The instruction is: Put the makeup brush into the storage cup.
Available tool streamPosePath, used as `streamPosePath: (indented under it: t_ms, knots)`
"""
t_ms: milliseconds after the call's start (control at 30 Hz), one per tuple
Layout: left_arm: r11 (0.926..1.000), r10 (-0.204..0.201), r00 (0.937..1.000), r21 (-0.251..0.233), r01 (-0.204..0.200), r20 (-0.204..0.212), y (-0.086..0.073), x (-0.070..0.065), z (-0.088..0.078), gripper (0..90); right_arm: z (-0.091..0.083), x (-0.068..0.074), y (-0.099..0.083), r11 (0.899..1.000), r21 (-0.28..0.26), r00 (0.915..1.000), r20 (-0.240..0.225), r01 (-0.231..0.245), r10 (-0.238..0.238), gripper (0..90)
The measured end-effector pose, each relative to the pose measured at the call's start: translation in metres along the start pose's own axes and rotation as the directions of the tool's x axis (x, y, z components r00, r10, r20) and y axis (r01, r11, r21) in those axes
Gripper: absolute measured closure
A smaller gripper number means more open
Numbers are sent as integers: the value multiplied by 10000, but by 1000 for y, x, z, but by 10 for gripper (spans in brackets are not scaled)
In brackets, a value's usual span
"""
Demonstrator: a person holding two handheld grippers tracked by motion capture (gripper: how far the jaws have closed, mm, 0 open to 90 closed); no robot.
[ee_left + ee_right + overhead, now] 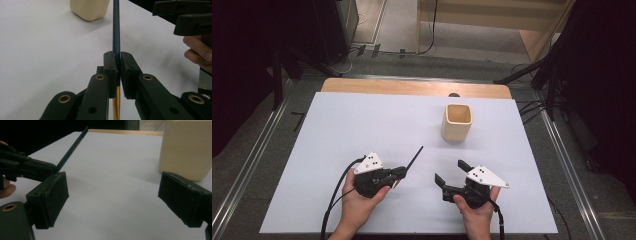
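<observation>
My left gripper [401,172] [119,62] is shut on a dark pencil [413,159] [116,30] with a gold lower end. The pencil points away and slightly right, towards a cream square cup [457,122] [90,8] that stands upright and empty at the table's right back. My right gripper [450,171] [112,197] stands open near the front edge, to the right of the left one, with nothing between its pads. In the right gripper view the cup [186,147] sits beyond the right jaw, and the pencil [72,148] rises from the left gripper [53,168] at the left.
A white sheet [362,125] covers the wooden table [412,87]. Metal rails run along both sides of the table on the floor, with cables and dark stands beyond them. Wide bare sheet lies left of the cup.
</observation>
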State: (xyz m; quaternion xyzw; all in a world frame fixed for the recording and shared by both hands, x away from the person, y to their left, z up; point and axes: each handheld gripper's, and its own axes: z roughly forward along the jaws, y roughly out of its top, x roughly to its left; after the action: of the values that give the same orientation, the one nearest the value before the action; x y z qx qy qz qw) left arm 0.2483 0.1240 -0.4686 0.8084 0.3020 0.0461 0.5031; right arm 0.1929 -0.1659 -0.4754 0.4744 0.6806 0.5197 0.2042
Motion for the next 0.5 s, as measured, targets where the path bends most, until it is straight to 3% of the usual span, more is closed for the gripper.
streamPosePath:
  t_ms: [167, 333, 500]
  knots:
    - [9998, 103, 9999, -185, -100, 127, -2, -5, 4, 845, 1, 5, 2, 9998, -136, 9999, -20, -123, 123, 131]
    - [9992, 124, 9997, -385, -116, 228, -4, -9, 6, 845, 4, 10, 4, 9981, -257, 9974, -466, -564, 551, 138]
    - [9985, 128, 9993, -529, -109, 358, -6, -12, 9, 845, 7, 20, 6, 9961, -300, 9952, -544, -836, 818, 204]
